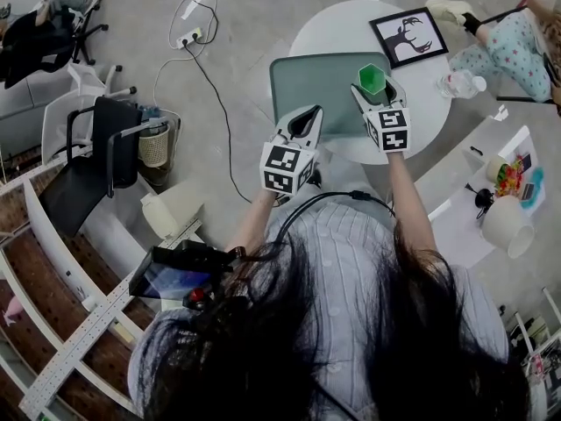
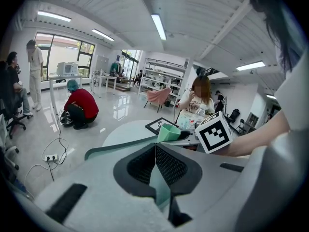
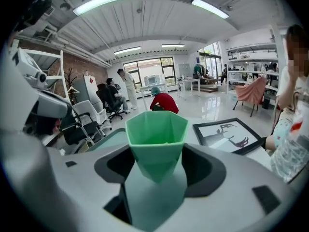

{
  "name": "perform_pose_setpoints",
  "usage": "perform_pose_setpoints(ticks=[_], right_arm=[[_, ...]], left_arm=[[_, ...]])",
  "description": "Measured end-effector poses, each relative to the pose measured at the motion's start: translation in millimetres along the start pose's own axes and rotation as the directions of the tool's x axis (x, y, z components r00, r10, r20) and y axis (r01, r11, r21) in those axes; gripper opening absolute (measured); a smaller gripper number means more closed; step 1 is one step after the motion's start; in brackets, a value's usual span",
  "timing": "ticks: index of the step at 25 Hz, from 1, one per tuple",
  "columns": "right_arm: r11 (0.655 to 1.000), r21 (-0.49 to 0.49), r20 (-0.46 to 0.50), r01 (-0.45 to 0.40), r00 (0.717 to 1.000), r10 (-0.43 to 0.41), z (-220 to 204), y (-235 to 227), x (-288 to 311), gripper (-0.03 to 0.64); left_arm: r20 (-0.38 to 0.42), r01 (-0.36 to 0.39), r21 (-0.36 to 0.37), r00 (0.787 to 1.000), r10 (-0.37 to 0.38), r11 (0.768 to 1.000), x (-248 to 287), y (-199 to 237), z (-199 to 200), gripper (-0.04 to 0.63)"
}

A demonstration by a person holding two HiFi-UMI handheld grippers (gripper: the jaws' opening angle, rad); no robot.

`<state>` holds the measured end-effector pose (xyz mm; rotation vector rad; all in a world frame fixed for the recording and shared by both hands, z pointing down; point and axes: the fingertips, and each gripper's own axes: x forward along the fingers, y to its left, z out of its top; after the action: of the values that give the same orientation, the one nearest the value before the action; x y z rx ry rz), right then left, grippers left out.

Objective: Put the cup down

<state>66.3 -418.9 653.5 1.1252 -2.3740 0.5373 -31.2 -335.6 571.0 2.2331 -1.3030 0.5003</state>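
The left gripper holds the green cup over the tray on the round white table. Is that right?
Not quite. The right gripper holds the green cup, as the right gripper view shows. It is over the tray on the round white table.

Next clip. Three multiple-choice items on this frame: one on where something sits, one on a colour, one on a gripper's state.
1. Where does the black-framed silhouette picture lie?
A. on the round white table
B. on the floor
C. on a chair seat

2. What colour is the faceted plastic cup?
A. red
B. green
C. white

3. How is the right gripper?
A. open and empty
B. shut on the cup
C. shut on a cable

Answers:
1. A, it lies flat on the tabletop beside the grey-green tray.
2. B, its walls are green in every view.
3. B, the jaws press both sides of the cup.
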Motion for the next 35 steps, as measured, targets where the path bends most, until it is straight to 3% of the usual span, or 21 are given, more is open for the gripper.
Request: perform_pose_setpoints(ticks=[11,18,35], right_arm=[[0.999,-0.047,-0.077,0.021,0.997,-0.025,-22.7,-9.5,29.3,0.316],[0.995,-0.096,-0.075,0.032,0.996,-0.039,-18.4,-8.4,34.8,0.316],[0.998,-0.023,-0.091,0.061,0.994,-0.063,-21.1,-10.2,31.4,0.318]], left_arm=[[-0.006,-0.03,-0.015,1.0,0.03,0.999,-3.5,11.5,-2.9,0.015],[-0.006,-0.043,-0.021,0.999,0.043,0.999,-9.0,15.2,-5.2,0.015],[0.013,-0.064,-0.026,0.998,0.064,0.998,-24.0,22.4,-4.9,0.015]])
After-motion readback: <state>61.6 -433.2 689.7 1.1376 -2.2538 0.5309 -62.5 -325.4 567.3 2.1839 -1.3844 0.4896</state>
